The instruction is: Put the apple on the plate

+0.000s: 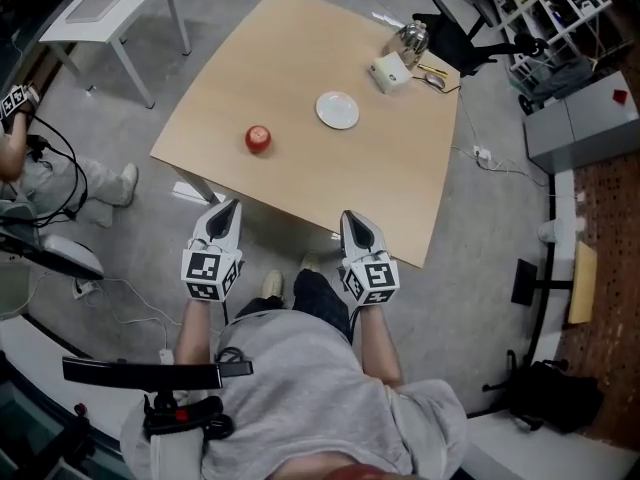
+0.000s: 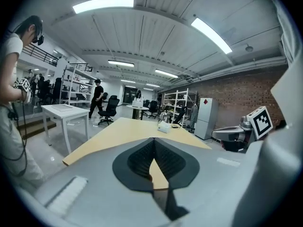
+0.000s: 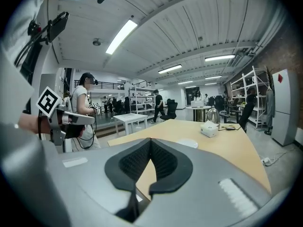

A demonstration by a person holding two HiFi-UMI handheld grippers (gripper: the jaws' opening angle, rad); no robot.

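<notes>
Far left of the head view there's a person point(image 1: 25, 163) standing on the grey floor, and a small white side table point(image 1: 108, 6) sits in the upper left corner.

Our left gripper point(image 1: 232, 206) is at lower centre-left, just short of the near edge of the wooden table point(image 1: 300, 183). In the left gripper view its jaws are pressed together at the tips with nothing between them, and the cube on it carries black-and-white square markers.

The apple point(image 1: 258, 138) sits on the bare tabletop, left of the table's middle. It's round and red, with a paler patch on top, and it's well ahead of both grippers with nothing touching it.

The plate point(image 1: 337, 109) is up and to the right of the apple, a plain white round one, near it but clearly apart. It also shows as a flat white disc in the right gripper view point(image 3: 188, 143).

Our right gripper point(image 1: 347, 216) is at lower centre, also closed up tight and empty, with the same kind of marker cube.

Towards the table's upper right corner are a white box point(image 1: 391, 72) and a shiny kettle point(image 1: 410, 38).

At the right edge, a grey cabinet point(image 1: 585, 128) has a red diamond sticker point(image 1: 619, 96); any print on it is too small for us to read.
</notes>
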